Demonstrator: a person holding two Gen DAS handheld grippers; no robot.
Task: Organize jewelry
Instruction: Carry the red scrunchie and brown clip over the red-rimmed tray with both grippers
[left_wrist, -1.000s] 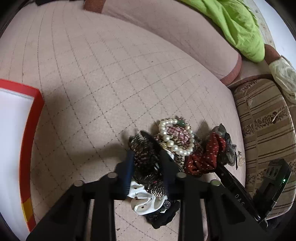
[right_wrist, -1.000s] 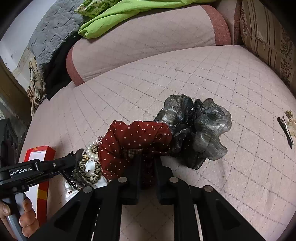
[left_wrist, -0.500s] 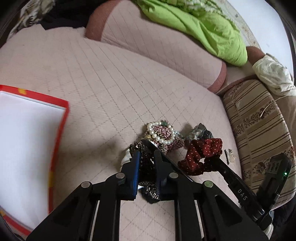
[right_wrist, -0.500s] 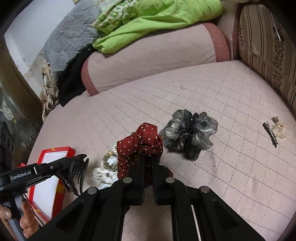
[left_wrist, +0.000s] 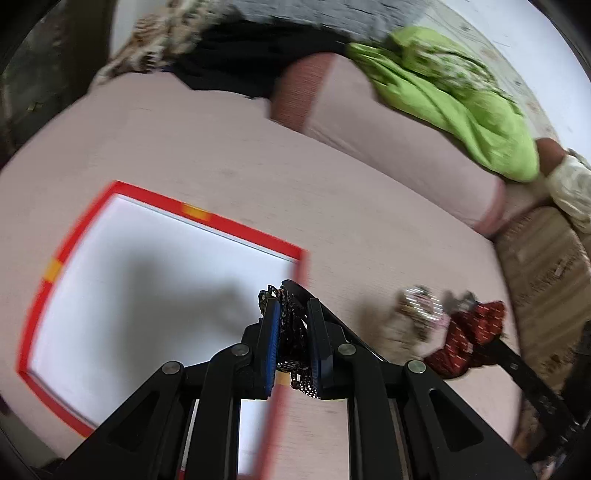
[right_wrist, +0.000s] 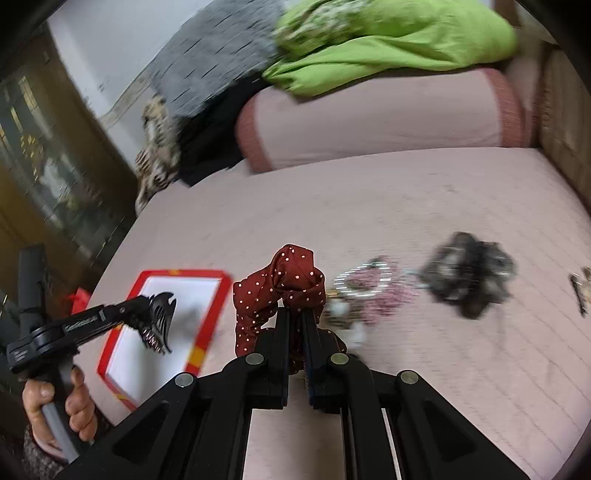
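Observation:
My left gripper (left_wrist: 290, 308) is shut on a black studded claw hair clip (left_wrist: 286, 325), raised above the right edge of a red-rimmed white tray (left_wrist: 240, 229). The right wrist view shows that clip (right_wrist: 159, 320) hanging over the tray (right_wrist: 207, 317), with a hand (right_wrist: 55, 400) on the left gripper's handle. My right gripper (right_wrist: 294, 319) is shut on a dark red polka-dot scrunchie (right_wrist: 284, 284), lifted off the bed. A pearl bracelet (right_wrist: 364, 283) lies in a small pile below, and a grey scrunchie (right_wrist: 469, 277) sits further right.
Everything rests on a pink quilted bed cover (right_wrist: 424, 199). A pink bolster (right_wrist: 369, 122) with a green cloth (right_wrist: 388, 48) on top lies at the back. A dark hair pin (right_wrist: 578, 295) sits near the bed's right edge. A striped cushion (left_wrist: 546, 266) borders the right side.
Both grippers rose off the pile. The left one carried the claw clip leftward over the tray. The right one lifted the red scrunchie away from the grey one.

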